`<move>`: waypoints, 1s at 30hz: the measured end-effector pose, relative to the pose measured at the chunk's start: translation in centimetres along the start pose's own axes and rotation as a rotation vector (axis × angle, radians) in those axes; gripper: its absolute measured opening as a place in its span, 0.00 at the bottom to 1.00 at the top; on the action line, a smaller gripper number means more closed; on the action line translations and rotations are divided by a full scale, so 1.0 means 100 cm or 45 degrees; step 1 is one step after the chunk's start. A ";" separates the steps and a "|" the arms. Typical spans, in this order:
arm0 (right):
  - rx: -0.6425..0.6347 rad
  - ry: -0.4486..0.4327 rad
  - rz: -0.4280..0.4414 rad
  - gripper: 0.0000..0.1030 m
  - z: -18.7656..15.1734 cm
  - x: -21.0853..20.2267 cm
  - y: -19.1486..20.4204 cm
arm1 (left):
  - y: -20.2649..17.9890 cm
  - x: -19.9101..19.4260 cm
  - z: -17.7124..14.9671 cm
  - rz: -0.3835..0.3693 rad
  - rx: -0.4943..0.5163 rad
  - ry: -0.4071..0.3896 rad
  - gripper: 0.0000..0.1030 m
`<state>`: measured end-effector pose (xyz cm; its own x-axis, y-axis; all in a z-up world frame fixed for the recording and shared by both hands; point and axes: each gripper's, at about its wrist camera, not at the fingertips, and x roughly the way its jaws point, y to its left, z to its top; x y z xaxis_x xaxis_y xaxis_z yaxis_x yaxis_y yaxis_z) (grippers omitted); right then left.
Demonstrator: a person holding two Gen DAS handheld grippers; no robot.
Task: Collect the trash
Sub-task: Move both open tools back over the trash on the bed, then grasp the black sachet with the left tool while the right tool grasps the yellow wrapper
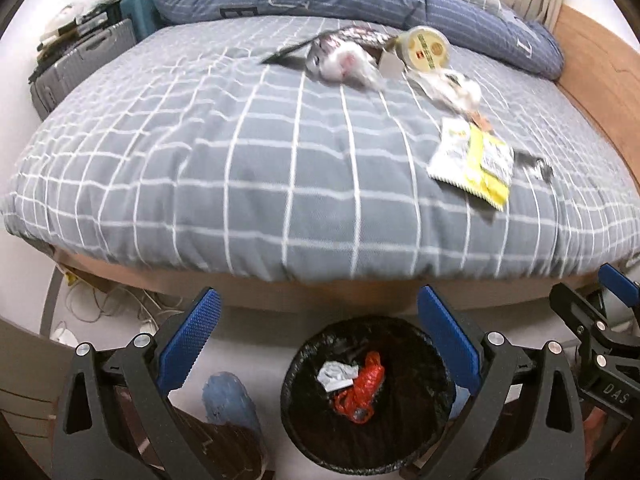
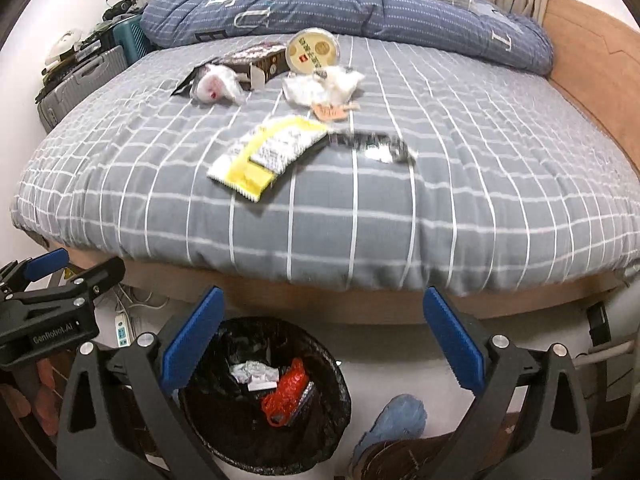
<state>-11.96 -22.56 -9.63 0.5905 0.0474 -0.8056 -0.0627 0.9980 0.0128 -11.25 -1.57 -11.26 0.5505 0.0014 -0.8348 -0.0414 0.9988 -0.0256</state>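
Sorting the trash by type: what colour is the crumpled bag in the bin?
Red, beside white crumpled paper; clearest in the right wrist view.

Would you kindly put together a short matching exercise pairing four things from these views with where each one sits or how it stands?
Column one:
1. red plastic bag
2. yellow and white wrapper
3. round lidded tub
4. left claw

Column two:
A. farther up the bed, by the rolled blue quilt
B. open, with nothing between its fingers
C. inside the black-lined bin on the floor
D. lying flat on the grey checked cover, nearer the bed's foot

Pairs: 1-C, 2-D, 3-A, 4-B
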 end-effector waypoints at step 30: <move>0.024 0.069 0.000 0.92 0.113 0.084 0.041 | 0.064 0.065 0.196 0.051 -0.120 -0.104 0.94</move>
<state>1.80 -17.63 -9.65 0.5459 0.0457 -0.8366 -0.0476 0.9986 0.0235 8.37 5.83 -6.07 0.6128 0.0486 -0.7888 -0.1408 0.9889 -0.0484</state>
